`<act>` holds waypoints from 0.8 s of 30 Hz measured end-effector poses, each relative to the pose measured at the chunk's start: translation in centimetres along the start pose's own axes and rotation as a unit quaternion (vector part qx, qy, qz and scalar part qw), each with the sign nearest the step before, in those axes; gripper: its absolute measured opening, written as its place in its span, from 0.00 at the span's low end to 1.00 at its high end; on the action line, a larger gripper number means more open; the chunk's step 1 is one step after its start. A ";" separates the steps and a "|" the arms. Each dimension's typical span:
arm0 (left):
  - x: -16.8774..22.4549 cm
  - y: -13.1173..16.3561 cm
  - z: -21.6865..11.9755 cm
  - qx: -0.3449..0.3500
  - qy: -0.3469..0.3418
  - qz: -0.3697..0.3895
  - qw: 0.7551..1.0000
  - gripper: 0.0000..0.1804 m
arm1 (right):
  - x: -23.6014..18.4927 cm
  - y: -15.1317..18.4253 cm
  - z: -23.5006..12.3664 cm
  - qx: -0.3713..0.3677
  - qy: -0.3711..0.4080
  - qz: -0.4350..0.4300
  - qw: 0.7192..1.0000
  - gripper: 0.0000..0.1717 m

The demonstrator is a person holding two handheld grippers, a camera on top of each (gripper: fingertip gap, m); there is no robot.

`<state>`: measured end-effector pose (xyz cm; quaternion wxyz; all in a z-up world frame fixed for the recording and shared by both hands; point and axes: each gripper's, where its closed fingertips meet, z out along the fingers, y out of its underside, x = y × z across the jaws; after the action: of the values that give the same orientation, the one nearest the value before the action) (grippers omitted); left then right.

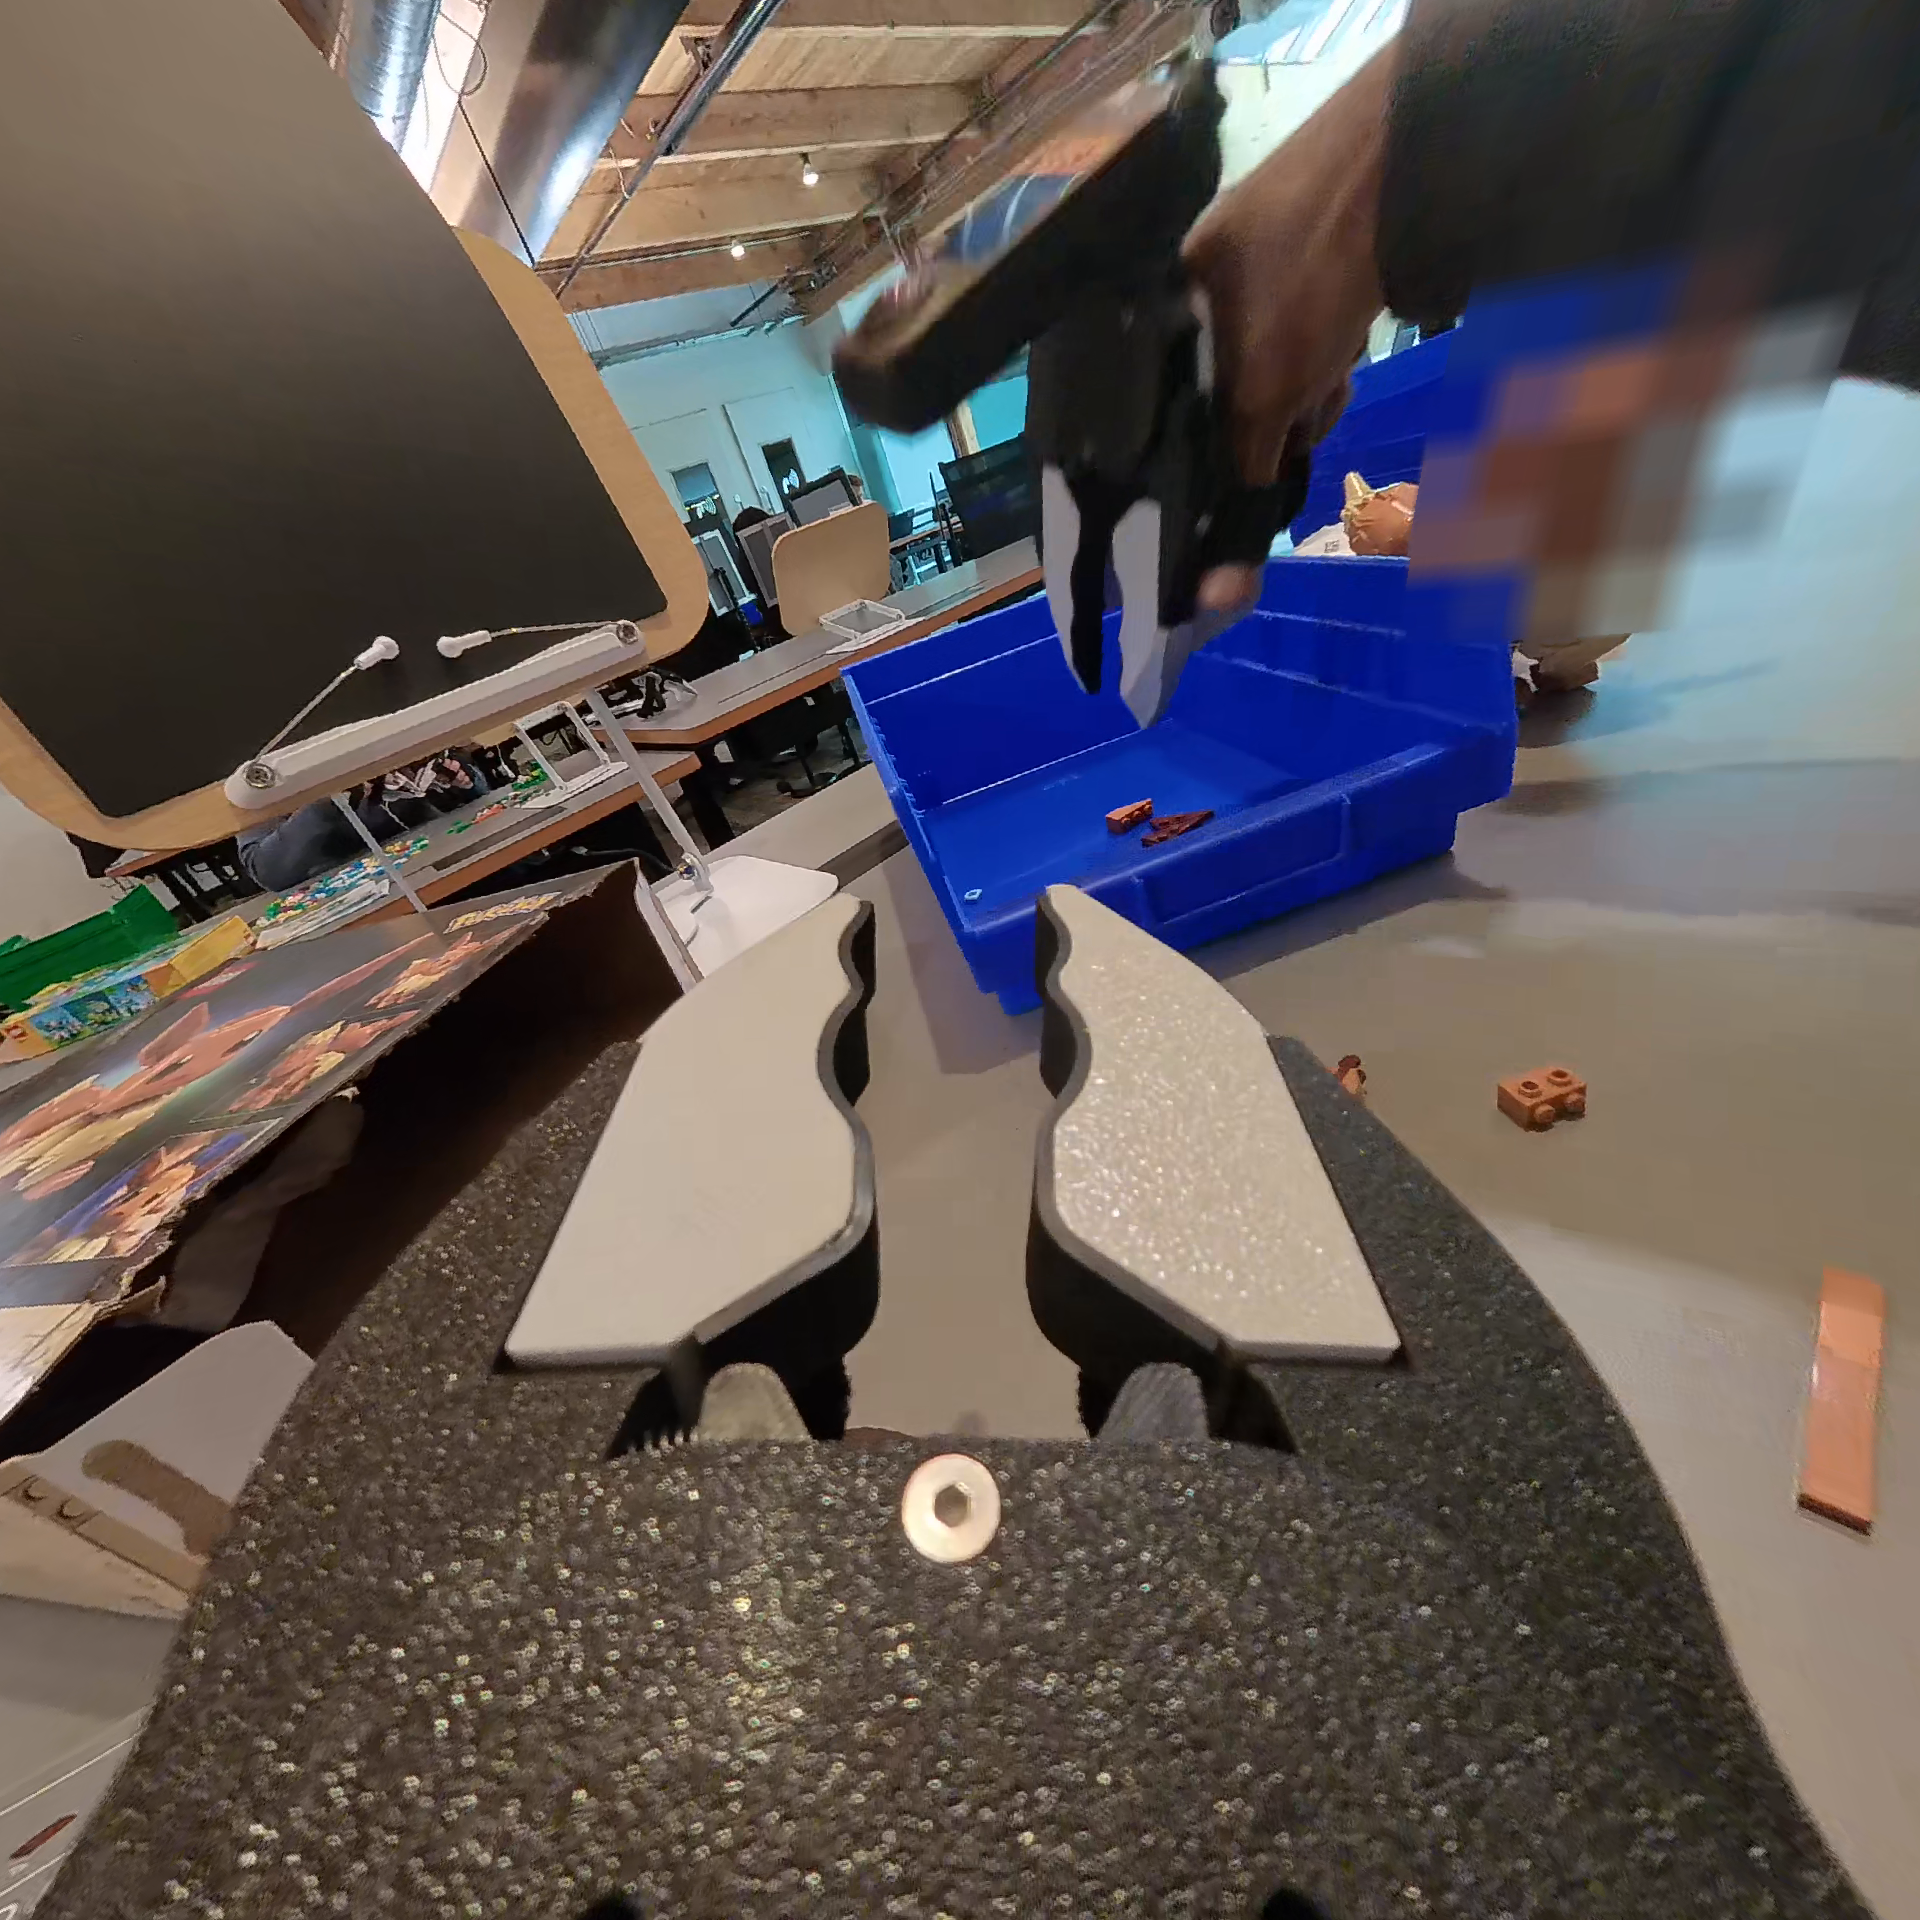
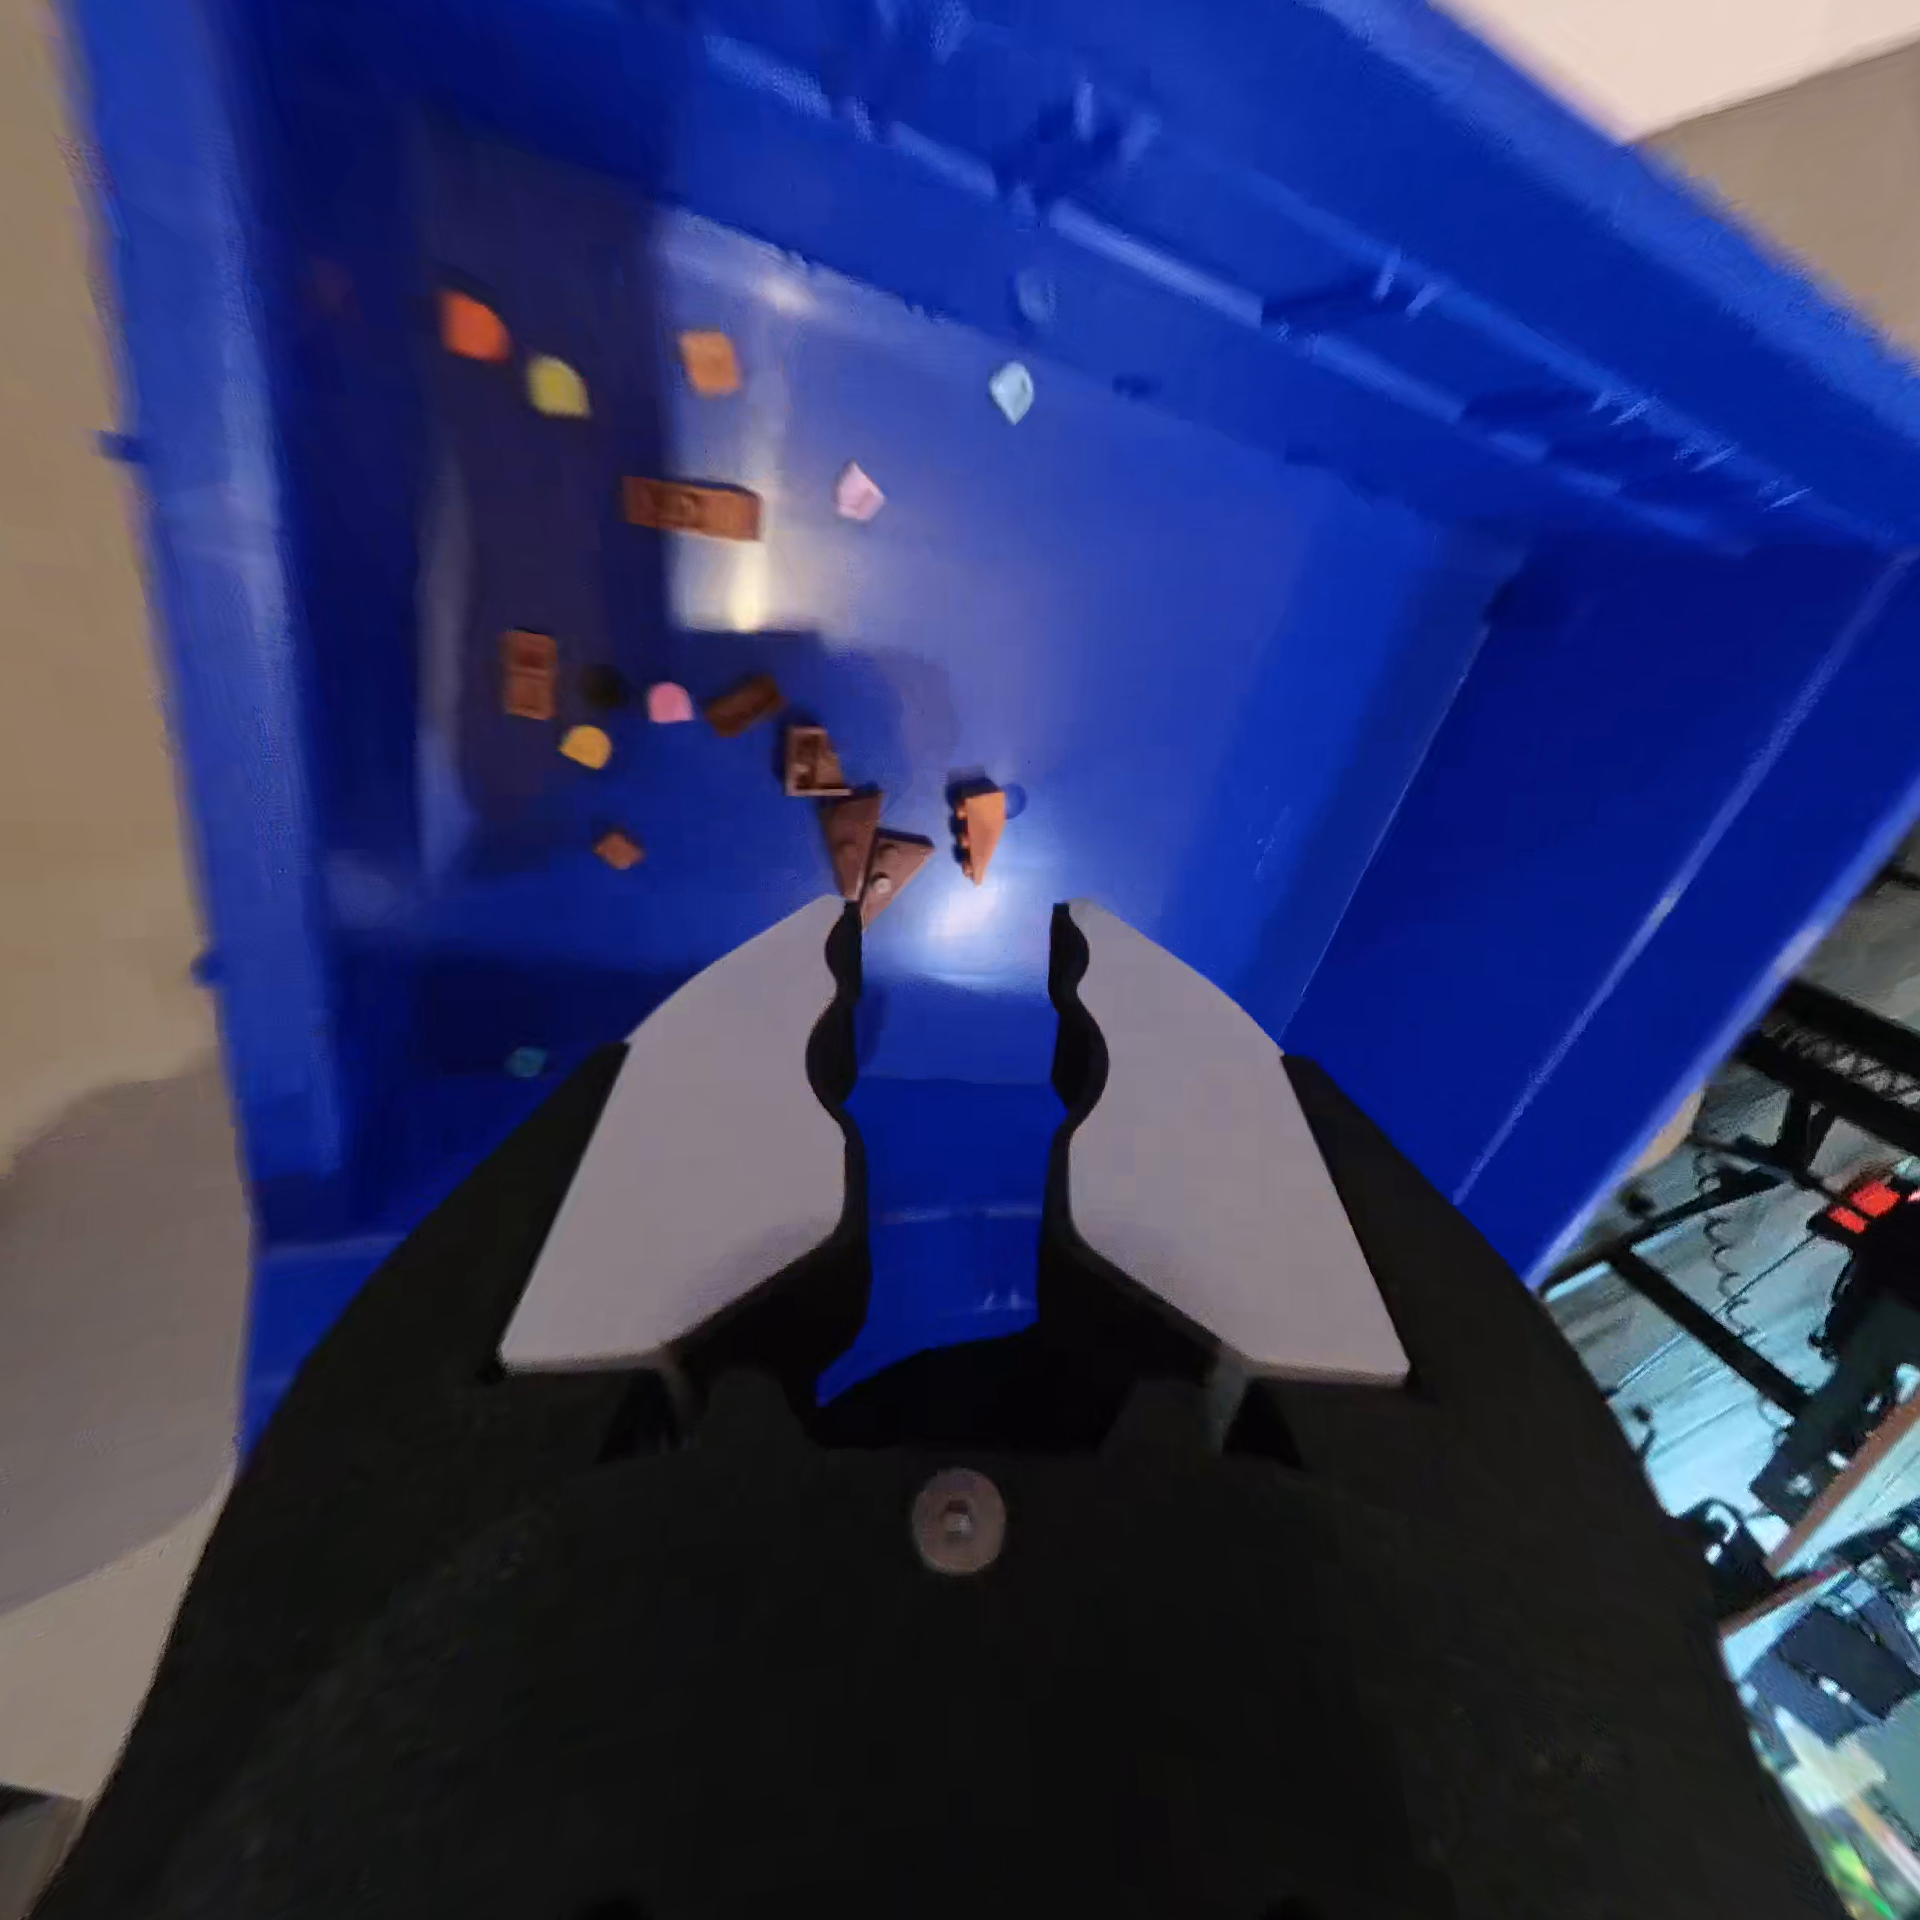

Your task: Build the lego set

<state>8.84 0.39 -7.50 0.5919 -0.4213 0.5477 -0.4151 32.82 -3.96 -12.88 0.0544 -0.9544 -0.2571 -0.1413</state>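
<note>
My right gripper is open and empty, pointing down into a blue bin. Just beyond its fingertips lie an orange wedge piece and dark brown wedge plates; the left fingertip is right next to the brown plates. The left wrist view shows this gripper held by a hand above the same bin, with the wedge pieces on the bin floor. My left gripper is open and empty, low over the grey table, short of the bin's near corner.
Several small orange, yellow, pink and brown pieces lie deeper in the bin. On the table to the right are a small brown brick and a long brown plate. A printed box and a dark board on a white stand are at left. Spacing between my two grippers at the tips: around 25 cm. Between my left fingertips and the small brown brick there is roughly 15 cm.
</note>
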 end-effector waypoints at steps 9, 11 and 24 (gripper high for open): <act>0.1 -0.1 -0.1 0.001 0.013 -0.015 1.000 0.16 | 1.0 0.8 5.5 -0.062 -0.050 0.017 0.997 0.19; 0.1 -0.2 -0.1 0.003 0.013 -0.016 1.000 0.16 | 1.0 1.3 6.3 -0.080 -0.054 0.021 0.995 0.17; -0.5 -0.3 -0.3 0.007 0.002 -0.021 1.000 0.16 | -14.2 -4.0 -5.2 0.124 -0.102 -0.126 0.979 0.05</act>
<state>8.49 0.74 -7.05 0.5845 -0.4277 0.5375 -0.4319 17.81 -8.13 -12.04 0.1275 -0.9094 -0.3955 -0.0157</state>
